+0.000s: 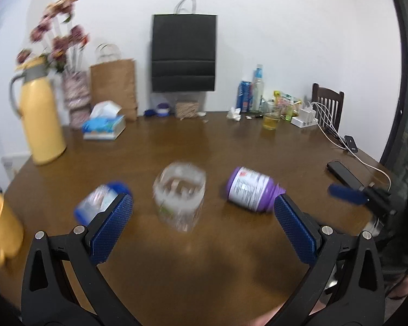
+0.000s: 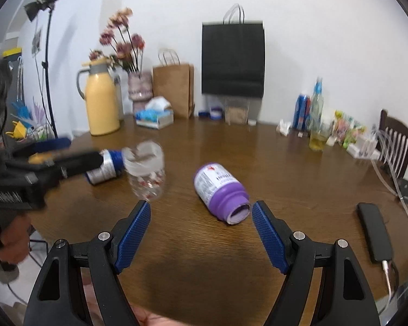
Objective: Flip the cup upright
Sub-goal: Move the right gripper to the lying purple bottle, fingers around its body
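Left wrist view puts the clear plastic cup [image 1: 179, 197] squarely between our spread fingers, standing on the wooden table [image 1: 204, 271] with its mouth seeming to face up, though blur keeps us from being certain. Our left gripper [image 1: 202, 226] gapes wide and holds nothing; our right gripper [image 2: 201, 229] is likewise wide and empty, hovering just short of the purple bottle [image 2: 220, 190]. We judge the flip itself looks done or nearly done: the cup appears upright and free of both tools, so what may remain is only pulling back and confirming it stands steady. Taking the cup as our landmark, we count one purple bottle lying on its side to its right, one blue-capped bottle [image 1: 102, 202] lying on its side just to its left, one yellow mug [image 1: 1, 231] further left at the table edge, one yellow thermos jug [image 1: 42, 114] behind and left, one tissue box [image 1: 104, 126] behind, two paper bags at the wall, and one glass of yellowish drink [image 1: 270, 119] far behind to the right
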Tool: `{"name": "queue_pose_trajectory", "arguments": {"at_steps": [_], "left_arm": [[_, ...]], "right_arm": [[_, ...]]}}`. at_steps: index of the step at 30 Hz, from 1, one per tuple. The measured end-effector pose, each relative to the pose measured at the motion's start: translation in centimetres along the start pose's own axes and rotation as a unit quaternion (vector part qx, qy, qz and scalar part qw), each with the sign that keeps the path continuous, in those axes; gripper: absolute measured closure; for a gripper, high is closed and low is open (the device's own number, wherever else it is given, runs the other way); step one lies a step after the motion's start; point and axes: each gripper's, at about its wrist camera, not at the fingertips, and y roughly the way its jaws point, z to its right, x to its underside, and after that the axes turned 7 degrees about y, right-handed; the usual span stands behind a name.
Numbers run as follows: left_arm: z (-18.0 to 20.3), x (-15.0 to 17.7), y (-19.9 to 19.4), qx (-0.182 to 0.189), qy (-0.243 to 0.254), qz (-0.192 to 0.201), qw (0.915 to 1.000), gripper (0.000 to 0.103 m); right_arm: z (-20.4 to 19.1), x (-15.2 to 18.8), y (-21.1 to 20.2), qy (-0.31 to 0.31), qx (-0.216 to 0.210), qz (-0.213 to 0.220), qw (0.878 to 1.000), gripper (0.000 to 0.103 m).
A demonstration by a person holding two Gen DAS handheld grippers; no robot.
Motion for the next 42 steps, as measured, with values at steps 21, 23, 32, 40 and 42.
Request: {"name": "queue_pose_trajectory", "arguments": {"at_steps": [21, 23, 32, 40, 42], "left_arm": [[3.3, -9.5, 16.1, 0.117, 0.160, -0.037, 0.9794, 0.000], [2.9, -9.6, 16.1, 0.131, 0.126, -0.048, 0.9821, 0.000], [3.4, -6.0, 18.6, 0.175, 0.074, -0.141, 0.9715, 0.000], [2.3, -4.1, 21.1, 0.175, 0.028, -0.188, 0.9660, 0.024], [2.0, -4.2, 21.0, 0.173, 0.024, -0.187, 0.9668, 0.027]], "right_arm": [[5.1, -1.7, 10.3, 0.026, -0.046, -0.089, 0.995, 0.021], [5.3, -1.7, 10.7, 0.028, -0.052, -0.093, 0.994, 0.021], [5.5, -1.9, 11.0, 0.009, -0.055, -0.093, 0.994, 0.032], [5.9, -1.8, 10.4, -0.030, -0.047, -0.081, 0.995, 0.032], [6.3, -1.9, 10.6, -0.024, -0.035, -0.081, 0.996, 0.032]]}}
